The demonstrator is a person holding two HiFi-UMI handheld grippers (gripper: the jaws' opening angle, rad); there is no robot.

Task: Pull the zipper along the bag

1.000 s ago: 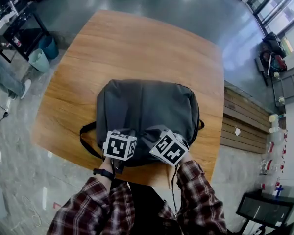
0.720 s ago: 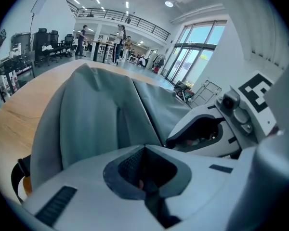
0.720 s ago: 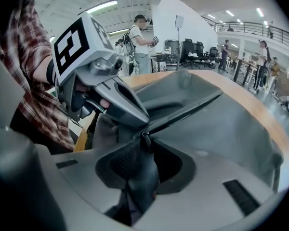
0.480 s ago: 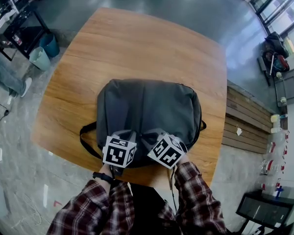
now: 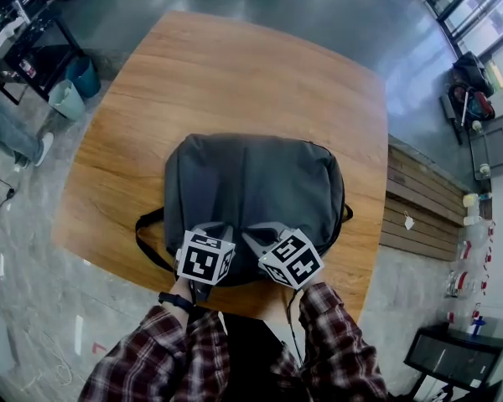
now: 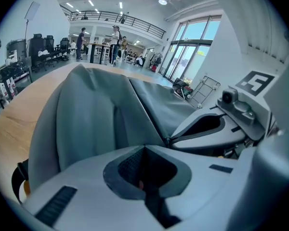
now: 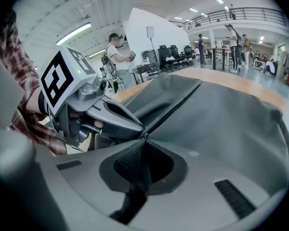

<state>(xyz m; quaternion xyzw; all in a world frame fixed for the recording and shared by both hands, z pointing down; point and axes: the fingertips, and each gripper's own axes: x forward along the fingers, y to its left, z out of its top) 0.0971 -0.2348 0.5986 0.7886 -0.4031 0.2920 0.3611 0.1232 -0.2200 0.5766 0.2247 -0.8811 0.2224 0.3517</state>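
Note:
A dark grey backpack lies flat on the wooden table, and both grippers sit at its near edge. My left gripper and right gripper point inward, their tips almost touching over the bag's seam. In the left gripper view the left gripper is shut, with bag fabric rising just beyond it. In the right gripper view the right gripper is shut, and a dark strip, seemingly the zipper pull, runs out between its jaws. The zipper line itself is hidden.
A black shoulder strap loops off the bag's left side near the table's front edge. On the floor to the left stand two bins and a dark cart. A wooden bench runs along the right.
The right gripper's marker cube has shifted slightly right and toward me. The left gripper and the bag stay almost where they were.

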